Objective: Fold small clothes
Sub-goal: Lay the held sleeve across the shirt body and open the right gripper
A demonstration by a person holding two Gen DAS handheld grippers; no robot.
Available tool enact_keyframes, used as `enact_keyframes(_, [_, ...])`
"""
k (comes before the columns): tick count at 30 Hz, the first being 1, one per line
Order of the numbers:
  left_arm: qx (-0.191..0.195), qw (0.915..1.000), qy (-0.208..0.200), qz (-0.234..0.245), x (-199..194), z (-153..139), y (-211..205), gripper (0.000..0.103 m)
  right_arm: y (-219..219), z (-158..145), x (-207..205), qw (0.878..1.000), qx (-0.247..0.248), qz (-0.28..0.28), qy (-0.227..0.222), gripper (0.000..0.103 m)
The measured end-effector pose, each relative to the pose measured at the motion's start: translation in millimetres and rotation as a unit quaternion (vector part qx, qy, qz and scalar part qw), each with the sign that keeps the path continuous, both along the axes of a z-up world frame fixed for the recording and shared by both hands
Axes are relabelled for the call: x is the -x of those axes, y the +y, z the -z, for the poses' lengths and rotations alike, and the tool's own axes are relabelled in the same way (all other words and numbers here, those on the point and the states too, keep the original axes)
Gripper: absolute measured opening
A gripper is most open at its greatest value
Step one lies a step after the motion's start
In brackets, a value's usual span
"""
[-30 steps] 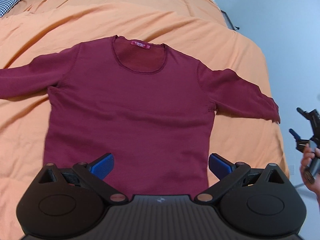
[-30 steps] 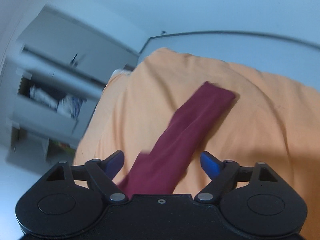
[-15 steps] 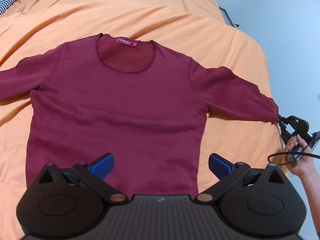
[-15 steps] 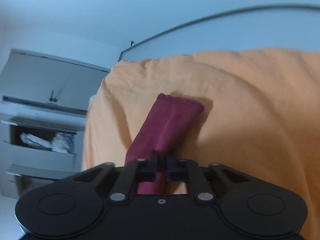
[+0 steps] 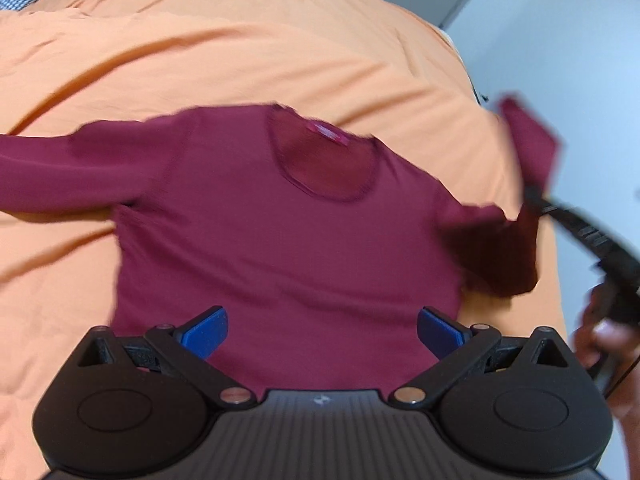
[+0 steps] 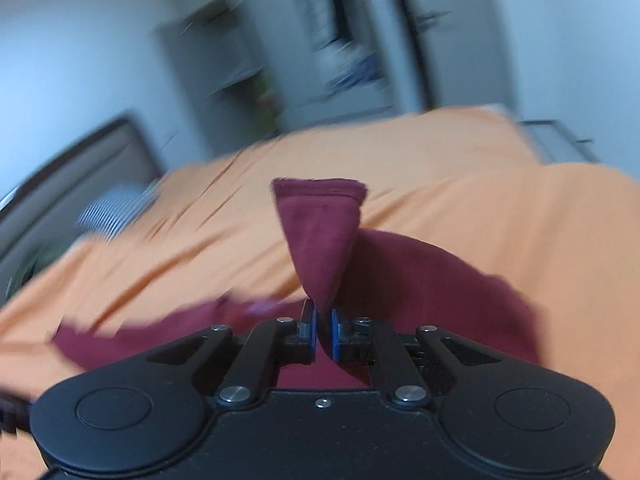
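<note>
From my left wrist camera, the dark maroon long-sleeved knit top (image 5: 280, 216) lies face up and spread flat on the orange bed cover (image 5: 280, 52), neckline away from me, its left sleeve stretched out sideways. My left gripper (image 5: 322, 330) hovers over the hem with its blue-padded fingers (image 5: 204, 330) wide apart and nothing between them. At the right edge the right sleeve (image 5: 532, 140) is lifted off the bed, its cuff in the air, pinched by my right gripper (image 5: 536, 194), though blur hides the detail. From the right wrist camera, my right gripper (image 6: 323, 334) has its jaws closed down to a thin gap on that sleeve (image 6: 320, 240), the cuff standing up ahead of the tips and the body of the top bunching behind. I judge the fabric light, soft and limp: it will drape and sag wherever unsupported, so cuffs, hem corners and shoulder seams look like the best places to hold.
</note>
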State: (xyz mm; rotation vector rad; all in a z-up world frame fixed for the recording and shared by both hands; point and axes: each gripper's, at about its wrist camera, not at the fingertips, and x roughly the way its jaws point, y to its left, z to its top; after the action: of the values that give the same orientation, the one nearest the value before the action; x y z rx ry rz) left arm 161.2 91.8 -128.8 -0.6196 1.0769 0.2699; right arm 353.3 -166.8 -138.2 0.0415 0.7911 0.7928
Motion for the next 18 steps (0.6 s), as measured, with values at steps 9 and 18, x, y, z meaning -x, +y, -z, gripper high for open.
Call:
enact_keyframes(9, [-0.007, 0.9997, -0.014, -0.021, 10.1, 22.7, 63.1, 0.103, 121.4, 81.5, 81.8, 0.987, 0.092, -0.120, 0.052, 0.026])
enact_keyframes(18, [0.042, 0.9979, -0.047, 0.010, -54.9, 71.3, 67.8, 0.095, -0.5, 17.9, 80.3, 0.996, 0.064, -0.053, 0.036, 0.053])
